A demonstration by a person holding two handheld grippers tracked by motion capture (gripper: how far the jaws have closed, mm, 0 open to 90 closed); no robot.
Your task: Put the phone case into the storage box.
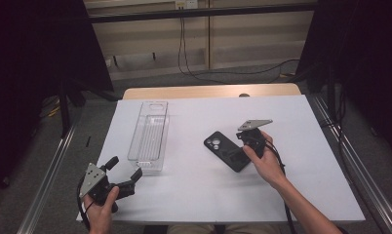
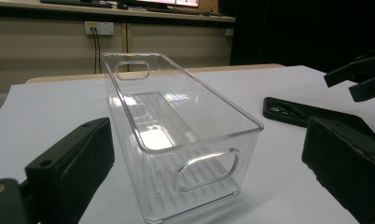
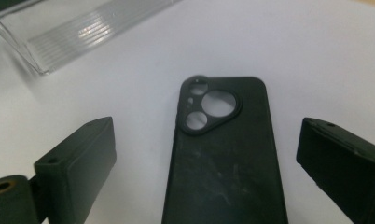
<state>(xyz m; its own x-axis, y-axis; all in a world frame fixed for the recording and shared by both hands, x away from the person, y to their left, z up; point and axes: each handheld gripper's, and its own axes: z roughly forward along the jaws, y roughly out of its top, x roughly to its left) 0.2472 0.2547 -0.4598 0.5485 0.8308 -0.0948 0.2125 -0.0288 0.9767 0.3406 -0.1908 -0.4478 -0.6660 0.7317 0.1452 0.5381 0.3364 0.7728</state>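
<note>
Two grippers stand wide and empty. The right gripper [image 1: 246, 146], right of centre in the high view, straddles the black phone case [image 3: 225, 158], which lies flat on the white table [image 1: 194, 190]. The left gripper [image 1: 124, 169], lower left, faces the clear plastic bin [image 2: 176, 140]. The thin case may skid or slip out if pinched unevenly.

phone case [image 3: 227, 158]: matt black, scuffed, rubbery | bin [image 2: 176, 130]: clear glossy plastic, ribbed floor | table cover [image 1: 301, 146]: matt white
</note>
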